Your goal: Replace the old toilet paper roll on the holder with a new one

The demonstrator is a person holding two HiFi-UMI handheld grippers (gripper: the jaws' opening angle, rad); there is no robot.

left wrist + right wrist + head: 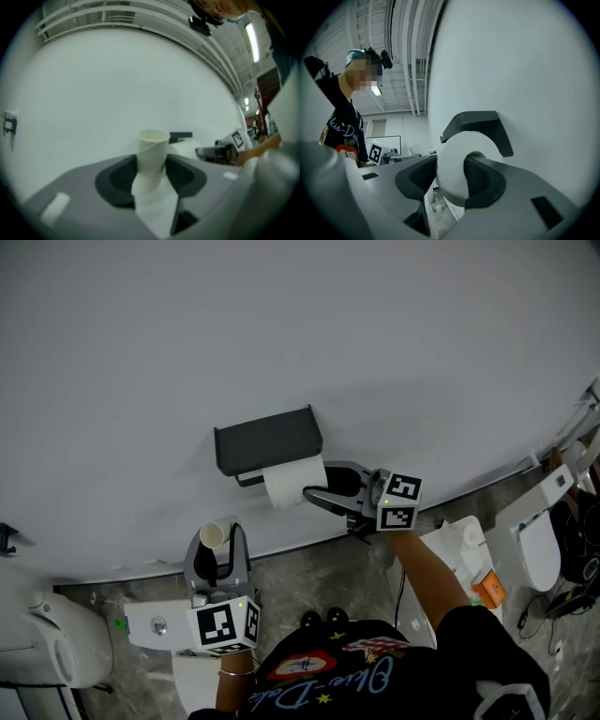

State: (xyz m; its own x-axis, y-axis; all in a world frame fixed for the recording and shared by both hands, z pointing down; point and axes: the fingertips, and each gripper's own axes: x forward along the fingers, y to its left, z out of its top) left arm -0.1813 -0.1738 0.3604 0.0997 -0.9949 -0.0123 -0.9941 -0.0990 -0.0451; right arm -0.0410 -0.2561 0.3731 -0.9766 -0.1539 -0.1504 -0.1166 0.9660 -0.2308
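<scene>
Against the pale wall (300,343), in the head view, the dark holder (267,439) hangs near centre, with the new roll (289,484) just under it at its 5 o'clock. The right gripper (319,481) comes in from 4 o'clock, its jaws closed on that roll. At 7 o'clock the left gripper (219,542) holds the old tube (213,535) upright. In the left gripper view, the jaws of the left gripper (151,177) pinch the old tube (153,150), and a scrap of paper hangs from it at 6 o'clock. In the right gripper view, the right gripper (450,174) clamps the new roll (451,161) end-on, one jaw at its core. The holder (476,124) is at 12 o'clock.
</scene>
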